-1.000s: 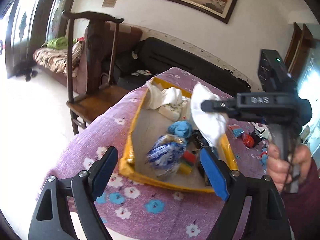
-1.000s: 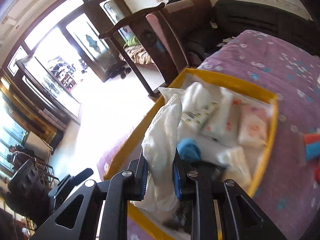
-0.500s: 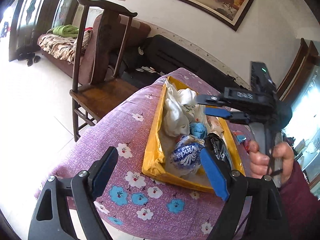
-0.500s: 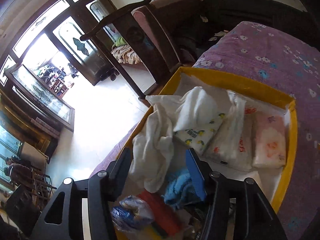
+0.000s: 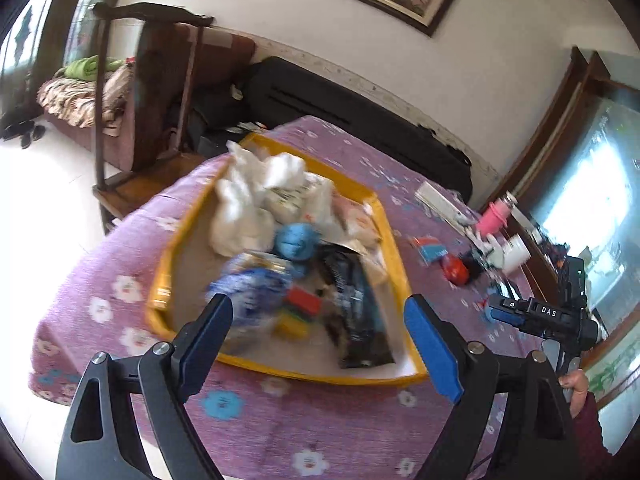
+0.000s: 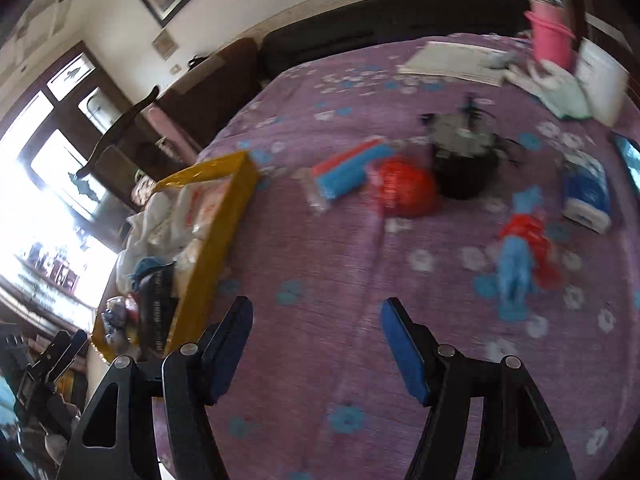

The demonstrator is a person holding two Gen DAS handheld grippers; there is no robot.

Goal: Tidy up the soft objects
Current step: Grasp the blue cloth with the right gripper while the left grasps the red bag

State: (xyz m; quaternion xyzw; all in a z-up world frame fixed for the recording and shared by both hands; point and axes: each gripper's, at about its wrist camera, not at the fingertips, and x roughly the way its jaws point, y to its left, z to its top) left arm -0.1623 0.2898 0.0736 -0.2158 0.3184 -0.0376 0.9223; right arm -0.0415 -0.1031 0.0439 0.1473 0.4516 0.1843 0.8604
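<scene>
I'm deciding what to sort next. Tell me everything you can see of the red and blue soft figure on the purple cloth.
The soft figure lies flat on the flowered purple tablecloth, ahead and right of the open right hand-held gripper. It looks plush: light blue body, red around the middle. Motion blur hides detail. Nothing touches it; a blue-and-white packet lies just beyond.

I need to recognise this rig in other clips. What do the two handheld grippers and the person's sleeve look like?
Both the left gripper and right gripper have black angular frames, silver bolts and blue pads. The right one's body reads "DAS", with a green light. The sleeve is dark maroon.
</scene>
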